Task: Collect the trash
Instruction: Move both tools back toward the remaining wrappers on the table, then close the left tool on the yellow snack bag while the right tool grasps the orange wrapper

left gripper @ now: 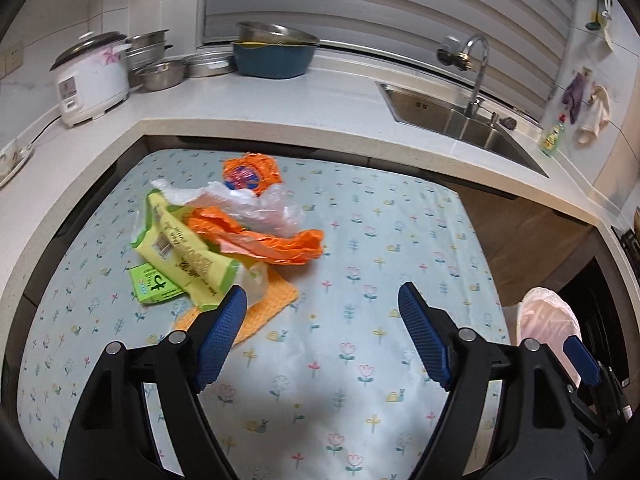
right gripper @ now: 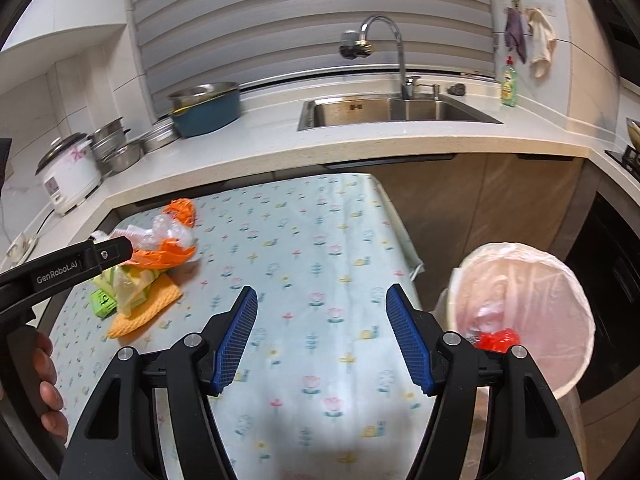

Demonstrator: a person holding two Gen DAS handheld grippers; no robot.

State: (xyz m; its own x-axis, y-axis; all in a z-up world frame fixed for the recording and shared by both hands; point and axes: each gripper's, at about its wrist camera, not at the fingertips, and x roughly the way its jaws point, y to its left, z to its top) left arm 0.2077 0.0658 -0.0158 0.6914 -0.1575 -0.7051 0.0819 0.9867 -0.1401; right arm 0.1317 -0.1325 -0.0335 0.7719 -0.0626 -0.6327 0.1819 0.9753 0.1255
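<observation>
1. In the left wrist view, the left gripper (left gripper: 322, 300) filled the bottom of the frame, its blue pads spread wide with only the flowered tablecloth (left gripper: 360, 360) showing between them; it held nothing.
2. In the right wrist view, the right gripper (right gripper: 322, 304) stood likewise apart and empty over the same cloth, at the bottom centre.
3. A hand (right gripper: 48, 384) gripped the handle of the other gripper at the lower left edge of the right wrist view.
4. The trash pile (left gripper: 224, 232) lay left of centre on the cloth: an orange cloth pad (left gripper: 272, 304) at the bottom, a small green box (left gripper: 152, 284), a yellow-green packet (left gripper: 180, 248), an orange plastic bag (left gripper: 272, 244), clear plastic wrap (left gripper: 256, 204) and an orange wrapper (left gripper: 250, 174) farthest back.
5. The left pad's tip overlapped the pile's near edge in the picture; contact could not be told.
6. A bin (right gripper: 520, 312) lined with a pale bag stood at the lower right, beside the table's edge, with red trash (right gripper: 496, 340) inside.
7. Beyond, the counter (right gripper: 360, 148) carried a sink (right gripper: 392, 110), a tap (right gripper: 384, 44), a rice cooker (right gripper: 68, 172) and a blue basin (right gripper: 208, 114).
</observation>
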